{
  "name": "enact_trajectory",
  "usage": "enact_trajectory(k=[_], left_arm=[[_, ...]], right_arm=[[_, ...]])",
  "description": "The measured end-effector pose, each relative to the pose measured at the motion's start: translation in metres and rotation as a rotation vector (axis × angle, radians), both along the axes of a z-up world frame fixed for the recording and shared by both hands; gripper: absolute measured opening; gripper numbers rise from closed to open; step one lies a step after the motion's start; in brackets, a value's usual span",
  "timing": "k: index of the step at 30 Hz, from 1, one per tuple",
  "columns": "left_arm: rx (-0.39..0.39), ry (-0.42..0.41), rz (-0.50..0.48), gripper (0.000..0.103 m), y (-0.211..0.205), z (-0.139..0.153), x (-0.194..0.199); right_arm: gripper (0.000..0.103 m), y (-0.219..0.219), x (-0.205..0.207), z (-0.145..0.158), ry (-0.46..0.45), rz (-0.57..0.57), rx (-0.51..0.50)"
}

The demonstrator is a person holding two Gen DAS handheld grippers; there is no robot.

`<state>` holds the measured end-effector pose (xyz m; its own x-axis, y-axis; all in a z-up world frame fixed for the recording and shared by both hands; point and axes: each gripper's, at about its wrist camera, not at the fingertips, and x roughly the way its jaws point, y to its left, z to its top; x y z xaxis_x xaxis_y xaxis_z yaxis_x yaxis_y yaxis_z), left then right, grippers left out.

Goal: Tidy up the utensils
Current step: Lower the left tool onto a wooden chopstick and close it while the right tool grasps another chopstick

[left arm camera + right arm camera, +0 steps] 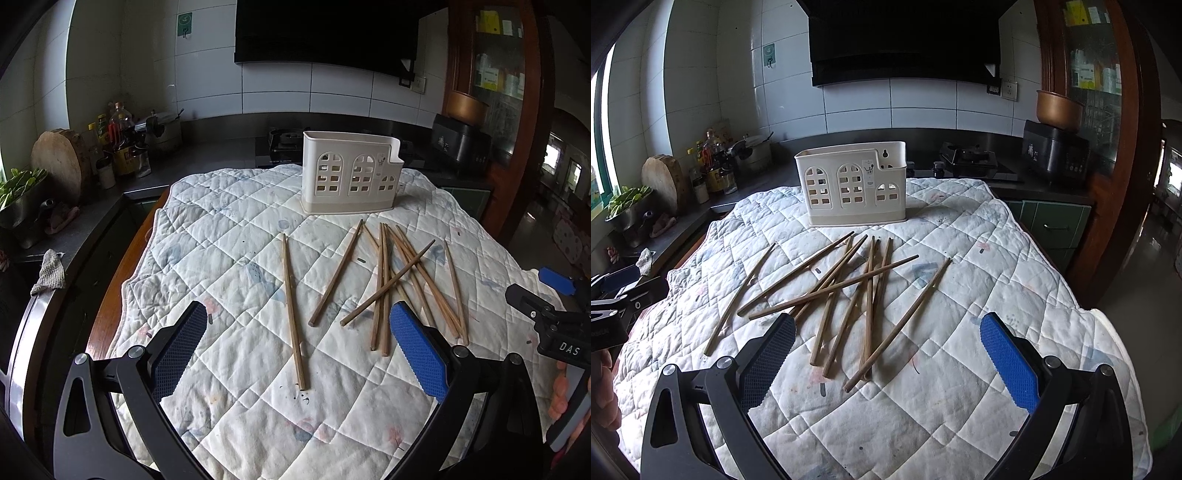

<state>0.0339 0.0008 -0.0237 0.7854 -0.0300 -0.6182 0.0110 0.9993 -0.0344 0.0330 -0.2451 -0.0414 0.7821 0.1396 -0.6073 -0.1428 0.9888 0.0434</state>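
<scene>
Both grippers point(299, 347) point(886, 358) gape; chopsticks point(846, 291) perhaps clear of quilt point(1015, 258) edges.

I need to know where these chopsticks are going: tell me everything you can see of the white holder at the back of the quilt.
The utensil holder is a cream, plastic-looking, box-shaped caddy, open-topped, its front pierced with arched, window-like cutouts. One end is stepped lower, with a keyhole hanging slot in the rear wall. It stands upright on the quilted cloth, beyond the scattered chopsticks, touching none. No utensil shows inside. Neither gripper touches it.
</scene>
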Motion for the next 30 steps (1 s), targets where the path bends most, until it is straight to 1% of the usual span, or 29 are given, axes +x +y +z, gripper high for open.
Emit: enact_trajectory(k=[15,21,24,26,28,30], left_arm=[[-0.005,0.050,-0.036,0.098,0.000,-0.018,0.030],[-0.012,0.068,-0.070,0.097,-0.001,-0.024,0.043],[-0.017,0.071,-0.099,0.097,-0.004,-0.026,0.049],[0.003,0.067,-0.124,0.096,-0.008,-0.028,0.053],[0.021,0.065,-0.167,0.096,-0.015,-0.030,0.056],[0.022,0.074,-0.224,0.096,-0.021,-0.033,0.059]], right_arm=[[0.097,0.002,0.027,-0.021,0.066,-0.026,-0.009],[0.096,-0.002,0.037,-0.027,0.085,-0.045,-0.004],[0.096,-0.005,0.041,-0.029,0.090,-0.059,0.008],[0.096,-0.006,0.044,-0.030,0.096,-0.061,0.014],[0.096,-0.007,0.046,-0.032,0.101,-0.065,0.010],[0.095,-0.008,0.048,-0.034,0.107,-0.067,0.015]])
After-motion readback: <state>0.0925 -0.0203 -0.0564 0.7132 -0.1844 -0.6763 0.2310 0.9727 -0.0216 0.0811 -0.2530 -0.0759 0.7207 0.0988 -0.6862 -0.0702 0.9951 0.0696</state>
